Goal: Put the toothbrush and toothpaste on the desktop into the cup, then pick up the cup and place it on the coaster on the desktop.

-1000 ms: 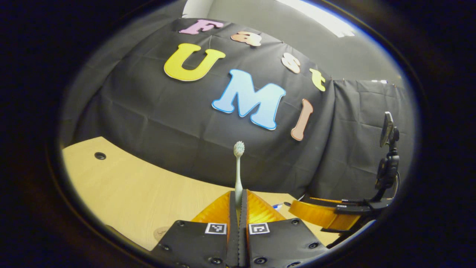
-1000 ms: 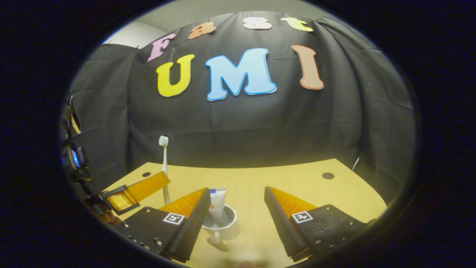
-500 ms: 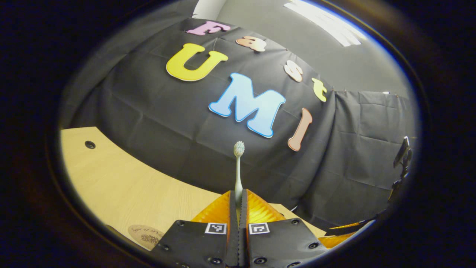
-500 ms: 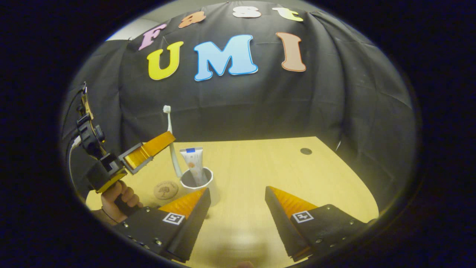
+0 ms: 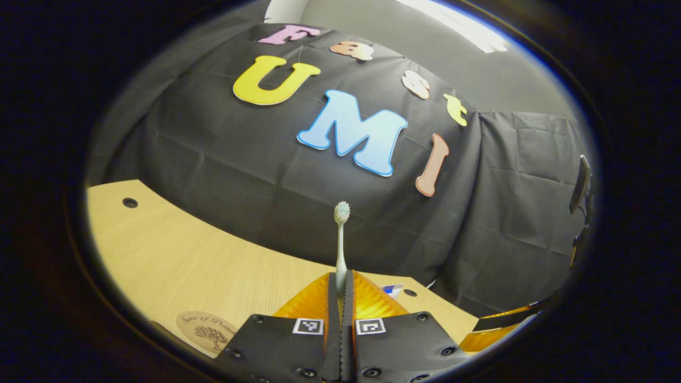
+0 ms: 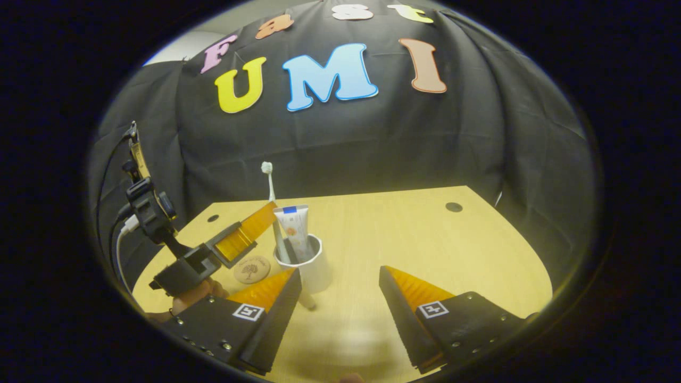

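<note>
The pale, slim plastic toothbrush (image 6: 270, 198) stands upright, pinched in the left gripper (image 6: 262, 222), its handle dipping into the white cup (image 6: 310, 266) (toothpaste tube (image 6: 296, 230) inside) near the tabletop's (image 6: 415, 239) left edge; the round wooden coaster (image 6: 251, 268) lies beside it. The right gripper (image 6: 340, 282) hangs parted, holding nothing.

the surface (image 6: 404, 239) is a pale wood-grain desktop with a curved far edge that meets the black cloth wall. two small dark round holes sit in it near that far edge, one toward the right (image 6: 454, 207) and one toward the left (image 6: 213, 218). a white cup (image 6: 306, 266) stands upright on it, left of the middle in the right gripper view. just beside the cup, to its left and apart from it, a round wooden coaster (image 6: 251, 268) with a tree drawing lies flat; the left gripper view shows it near the front edge
</note>
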Tool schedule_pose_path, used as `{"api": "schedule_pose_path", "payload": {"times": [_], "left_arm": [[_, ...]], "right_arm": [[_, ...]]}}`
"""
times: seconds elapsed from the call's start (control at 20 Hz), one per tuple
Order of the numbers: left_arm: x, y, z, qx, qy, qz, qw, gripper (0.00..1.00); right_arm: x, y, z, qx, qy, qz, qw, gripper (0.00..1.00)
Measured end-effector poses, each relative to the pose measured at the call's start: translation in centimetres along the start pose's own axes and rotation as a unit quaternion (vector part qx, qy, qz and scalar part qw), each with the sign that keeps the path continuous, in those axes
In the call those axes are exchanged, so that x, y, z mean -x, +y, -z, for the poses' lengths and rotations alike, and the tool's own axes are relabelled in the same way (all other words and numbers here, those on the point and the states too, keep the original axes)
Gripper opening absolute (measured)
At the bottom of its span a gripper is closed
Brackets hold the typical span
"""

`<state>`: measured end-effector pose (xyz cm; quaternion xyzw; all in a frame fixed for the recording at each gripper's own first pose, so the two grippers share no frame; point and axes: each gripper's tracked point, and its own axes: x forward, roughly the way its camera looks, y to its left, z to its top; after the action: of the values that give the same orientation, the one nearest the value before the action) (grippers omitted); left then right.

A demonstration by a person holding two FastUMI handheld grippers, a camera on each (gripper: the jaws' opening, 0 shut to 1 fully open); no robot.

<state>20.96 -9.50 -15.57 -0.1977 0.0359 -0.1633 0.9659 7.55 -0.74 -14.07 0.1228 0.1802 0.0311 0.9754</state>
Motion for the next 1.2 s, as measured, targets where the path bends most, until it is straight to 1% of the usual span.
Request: {"api": "schedule_pose_path", "payload": {"times": [0.15,0.2,0.25,0.3,0.4,0.45,0.55,0.6,0.65,0.7,0.75,0.85,0.9,1.0,1.1,1.15,1.2], "left_arm": [[0.3,0.1,0.2,0.0,0.007,-0.005,1.0,0.14],[0.5,0.2,0.3,0.001,0.01,-0.007,1.0,0.15],[0.8,0.3,0.6,0.002,0.016,-0.01,1.0,0.1],[1.0,0.9,0.8,-0.001,0.022,-0.021,1.0,0.26],[1.5,0.6,1.4,0.003,0.038,-0.017,0.999,0.31],[1.9,0.7,1.4,0.006,0.042,-0.019,0.999,0.51],[2.6,1.0,0.7,0.012,0.039,-0.024,0.999,0.77],[3.0,1.3,0.1,0.012,0.034,-0.03,0.999,0.88],[3.3,1.5,-0.4,0.011,0.028,-0.033,0.999,0.95],[3.8,1.6,-0.8,0.006,0.026,-0.038,0.999,0.96],[4.2,1.9,-1.0,-0.001,0.028,-0.044,0.999,0.92],[5.1,2.2,-1.6,-0.018,0.034,-0.051,0.998,0.92],[5.6,2.4,-2.0,-0.027,0.036,-0.057,0.997,0.99],[6.6,2.9,-2.6,-0.045,0.043,-0.066,0.996,0.99],[7.4,3.3,-2.9,-0.067,0.054,-0.076,0.993,0.92],[7.8,3.4,-2.8,-0.081,0.062,-0.082,0.991,0.96],[8.2,3.8,-2.8,-0.094,0.069,-0.086,0.989,0.96]], "right_arm": [[-0.2,0.1,0.1,-0.004,0.005,-0.002,1.0,0.89],[-0.3,0.2,0.1,-0.005,0.008,-0.004,1.0,0.89],[-0.4,0.2,0.3,-0.006,0.012,-0.004,1.0,0.9],[-0.5,0.4,0.3,-0.004,0.015,-0.005,1.0,0.9],[-0.6,0.9,0.4,0.003,0.019,-0.005,1.0,0.9],[-0.6,1.2,0.6,0.007,0.022,-0.006,1.0,0.9],[-0.6,1.7,0.6,0.013,0.027,-0.009,1.0,0.9],[-0.6,2.0,0.5,0.017,0.029,-0.01,0.999,0.9],[-0.6,2.3,0.5,0.02,0.029,-0.011,0.999,0.9],[-0.6,2.6,0.4,0.024,0.032,-0.012,0.999,0.9],[-0.7,2.8,0.4,0.027,0.033,-0.013,0.999,0.89],[-0.8,3.4,0.1,0.031,0.037,-0.013,0.999,0.9],[-0.9,3.7,0.0,0.032,0.04,-0.013,0.999,0.9],[-1.3,4.2,0.2,0.031,0.049,-0.013,0.998,0.9],[-1.8,4.6,0.7,0.03,0.073,-0.009,0.997,0.89],[-2.1,4.8,0.9,0.029,0.084,-0.007,0.996,0.89],[-2.3,5.0,1.0,0.028,0.093,-0.006,0.995,0.9]]}}
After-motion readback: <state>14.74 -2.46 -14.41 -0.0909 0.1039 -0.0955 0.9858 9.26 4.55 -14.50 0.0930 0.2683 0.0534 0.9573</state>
